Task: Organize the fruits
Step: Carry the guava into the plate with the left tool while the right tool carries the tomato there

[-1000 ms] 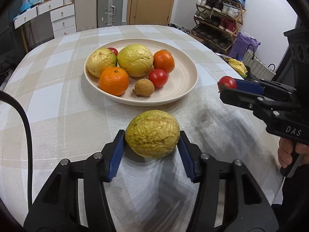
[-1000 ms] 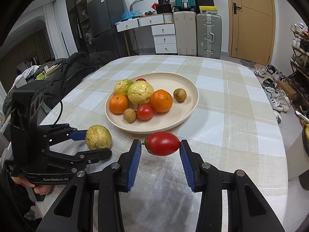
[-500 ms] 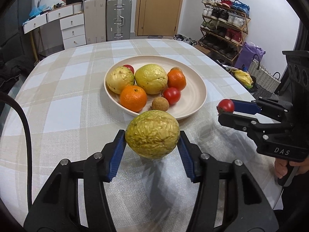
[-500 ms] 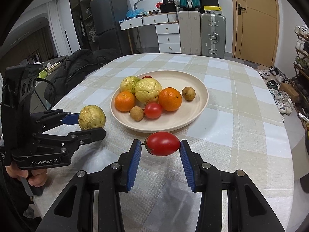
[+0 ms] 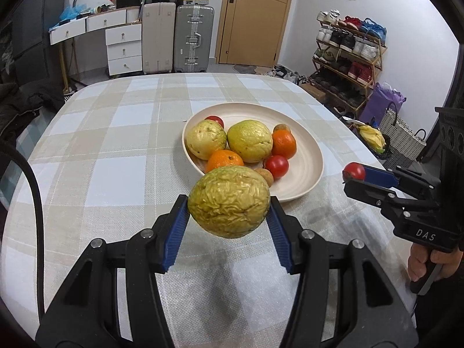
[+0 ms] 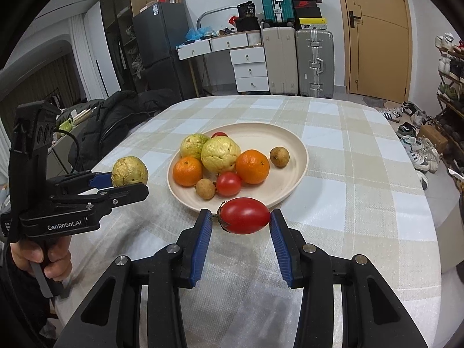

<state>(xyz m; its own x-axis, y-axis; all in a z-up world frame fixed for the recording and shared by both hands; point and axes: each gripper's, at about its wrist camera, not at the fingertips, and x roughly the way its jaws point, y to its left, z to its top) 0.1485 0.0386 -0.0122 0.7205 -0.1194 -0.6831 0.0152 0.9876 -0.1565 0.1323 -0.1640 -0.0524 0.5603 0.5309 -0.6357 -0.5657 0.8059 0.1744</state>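
Observation:
My left gripper [image 5: 229, 207] is shut on a wrinkled yellow-green guava [image 5: 229, 201] and holds it above the table, near the front-left of the cream plate [image 5: 310, 156]. My right gripper [image 6: 240, 217] is shut on a red tomato [image 6: 245, 215] and holds it above the table just in front of the plate [image 6: 290, 145]. The plate holds two guavas [image 6: 220, 154], two oranges [image 6: 252, 166], tomatoes [image 6: 228, 184] and small brown longans [image 6: 279, 156]. The left gripper also shows in the right wrist view [image 6: 127, 178], and the right gripper in the left wrist view [image 5: 355, 174].
The round table has a beige and white checked cloth [image 6: 348, 174]. A dark coat [image 6: 116, 116] lies on a chair at the left. Suitcases [image 6: 313, 61], drawers and a door stand behind. A shoe rack [image 5: 348, 58] and a basket [image 5: 403, 139] stand at the right.
Both grippers have risen and drawn back from the plate with their fruit still held. The plate now looks farther off and more of the room shows.

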